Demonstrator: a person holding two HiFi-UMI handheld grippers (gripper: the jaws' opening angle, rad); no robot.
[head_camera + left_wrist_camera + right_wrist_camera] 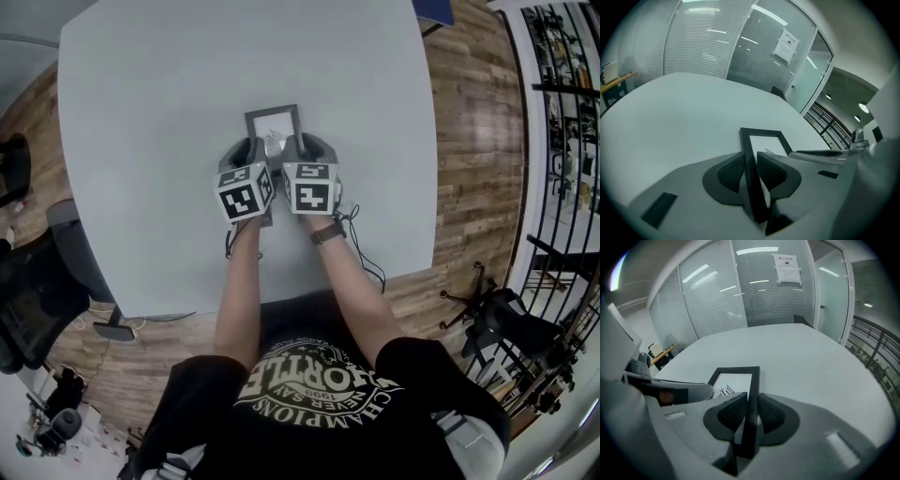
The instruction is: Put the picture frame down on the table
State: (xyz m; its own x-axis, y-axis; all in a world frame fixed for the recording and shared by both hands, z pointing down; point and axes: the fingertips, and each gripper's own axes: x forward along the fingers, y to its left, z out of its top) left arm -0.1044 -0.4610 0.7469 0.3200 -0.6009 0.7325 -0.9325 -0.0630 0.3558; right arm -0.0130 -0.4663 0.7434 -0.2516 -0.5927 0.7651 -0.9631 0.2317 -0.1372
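A black picture frame (273,124) with a white print lies over the middle of the pale grey table (141,141), held by both grippers side by side. My left gripper (251,150) is shut on the frame's left rail (751,173). My right gripper (298,148) is shut on its right rail (752,404). In both gripper views the frame (764,140) (733,378) stretches away from the jaws, low over the tabletop; I cannot tell whether it touches the table. The near part of the frame is hidden under the marker cubes in the head view.
The table's front edge (281,300) runs close to the person's body. A black office chair (37,281) stands at the left, another chair base (497,319) at the right on the wooden floor. Glass partition walls (740,291) lie beyond the table.
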